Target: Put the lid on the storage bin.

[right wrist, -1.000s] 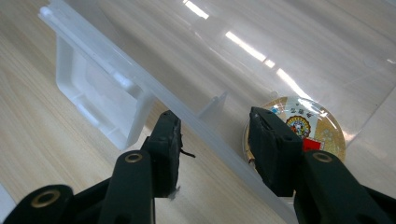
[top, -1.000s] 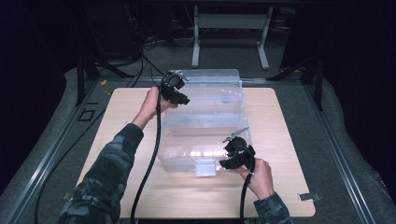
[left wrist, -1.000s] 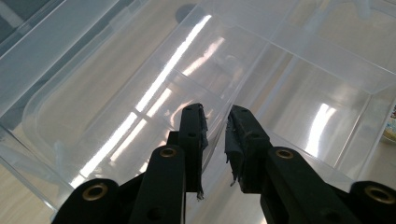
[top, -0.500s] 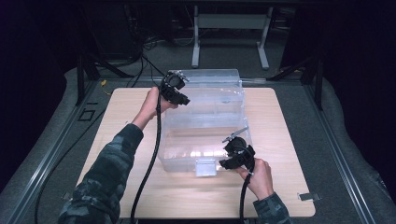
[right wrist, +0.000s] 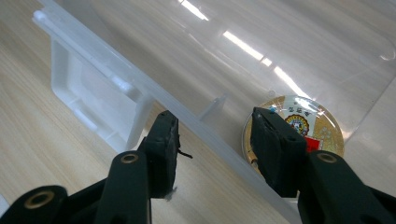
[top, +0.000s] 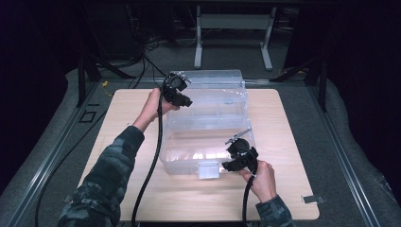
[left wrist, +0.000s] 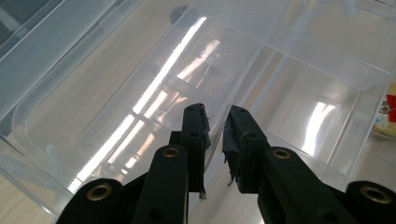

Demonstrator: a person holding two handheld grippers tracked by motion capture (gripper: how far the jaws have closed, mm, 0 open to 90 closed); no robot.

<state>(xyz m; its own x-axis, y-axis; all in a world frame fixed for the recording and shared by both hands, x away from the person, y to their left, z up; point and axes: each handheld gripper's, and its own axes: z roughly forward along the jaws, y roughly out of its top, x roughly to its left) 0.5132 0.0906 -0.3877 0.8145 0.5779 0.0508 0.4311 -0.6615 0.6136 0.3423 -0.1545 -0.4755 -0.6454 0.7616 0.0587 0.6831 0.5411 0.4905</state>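
Note:
A clear plastic box (top: pixel 208 127) stands in the middle of the wooden table (top: pixel 293 189). My left gripper (top: pixel 185 101) is at the box's far left corner. In the left gripper view its jaws (left wrist: pixel 215 123) are shut on a thin clear edge of the box (left wrist: pixel 289 56). My right gripper (top: pixel 227 165) is at the near right edge, beside the white latch (top: pixel 208 170). Its jaws (right wrist: pixel 212 126) stand apart astride the front rim (right wrist: pixel 140 91), not pressing it. A round gold and red tin (right wrist: pixel 308 126) shows through the plastic by the right jaw.
A small metal clip (top: pixel 309 199) lies near the table's front right corner. Grey padded floor and a rail (top: pixel 345 156) surround the table. A white-legged frame (top: pixel 231 28) and cables stand behind it. Each gripper's cable trails toward the near edge.

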